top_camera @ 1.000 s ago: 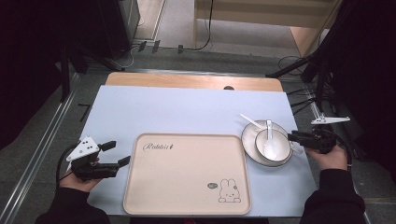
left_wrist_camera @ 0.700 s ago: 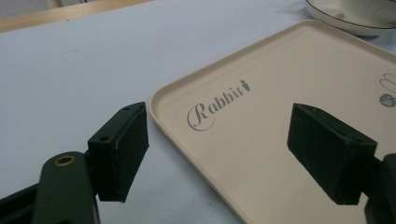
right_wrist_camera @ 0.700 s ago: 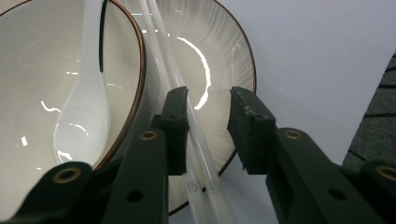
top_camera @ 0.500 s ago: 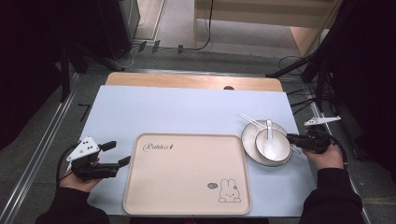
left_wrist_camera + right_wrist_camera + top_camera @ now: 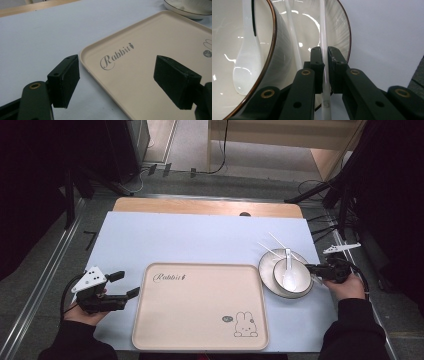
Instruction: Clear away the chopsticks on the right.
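Jaws of the right gripper (image 5: 324,53), just closing, pinch a white chopstick (image 5: 323,30); left gripper (image 5: 116,80) gapes empty.

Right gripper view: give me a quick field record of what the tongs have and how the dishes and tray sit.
right tongs: jaws have just been closing, now pinching one white chopstick
second chopstick: loose, lying on the plate beside the bowl
plate: on the blue mat, right of the tray
bowl: on the plate, white spoon inside
tray: cream, nothing on it
left tongs: open, hovering at the tray's left edge
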